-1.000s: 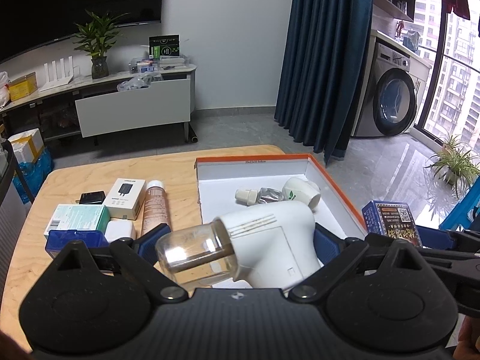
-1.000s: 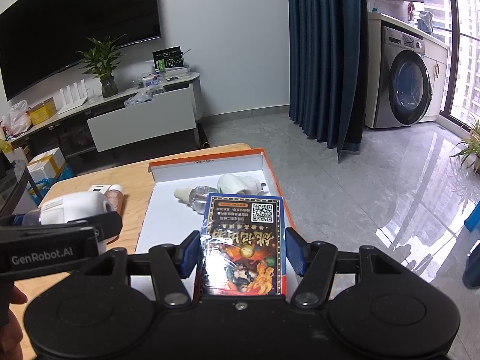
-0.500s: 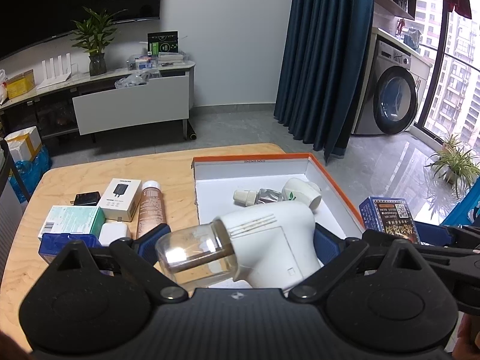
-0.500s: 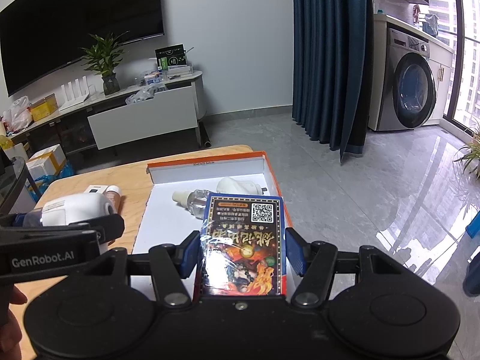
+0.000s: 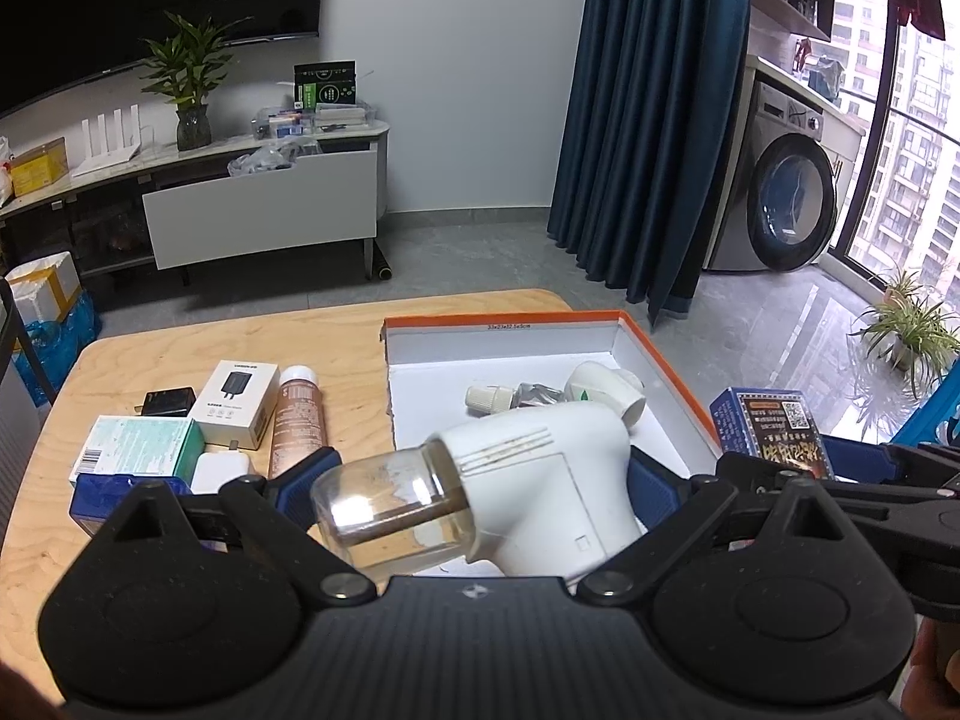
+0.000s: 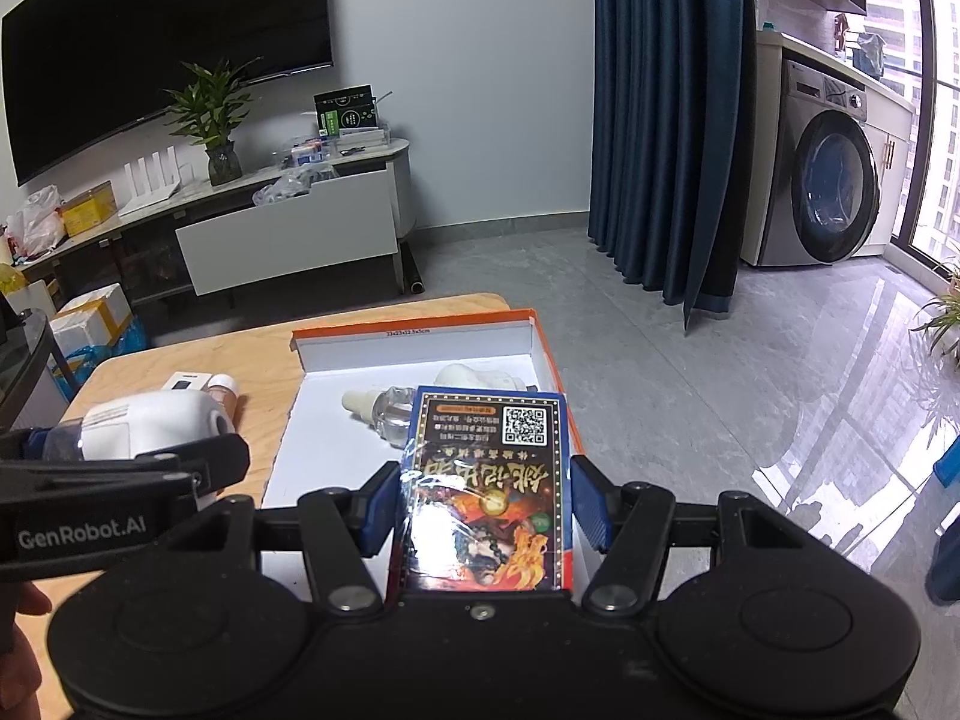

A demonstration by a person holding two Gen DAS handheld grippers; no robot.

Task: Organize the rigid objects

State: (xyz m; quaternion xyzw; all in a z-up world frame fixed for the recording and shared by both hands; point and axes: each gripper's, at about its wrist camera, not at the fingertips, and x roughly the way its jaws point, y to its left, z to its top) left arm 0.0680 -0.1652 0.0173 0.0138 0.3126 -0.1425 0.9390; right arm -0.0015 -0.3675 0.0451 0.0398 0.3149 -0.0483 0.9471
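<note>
Both grippers loaded above the orange-rimmed box, items ready to go in.

The left gripper (image 5: pixel 480 480) is clenched on a white plug-in vaporizer with a clear bottle (image 5: pixel 516 480), low centre of the left wrist view; the right gripper (image 6: pixel 486 504) grasps a blue card box with a QR code (image 6: pixel 489 480), low centre of its view. The open box (image 5: pixel 666 360) on the wooden table (image 5: pixel 336 348) already holds a second white vaporizer (image 5: pixel 600 387) near its far right. Best, I judge, to lower each item onto bare white floor nearer the frame's bottom, flat, before releasing, one hand at a time so the grippers don't collide.
</note>
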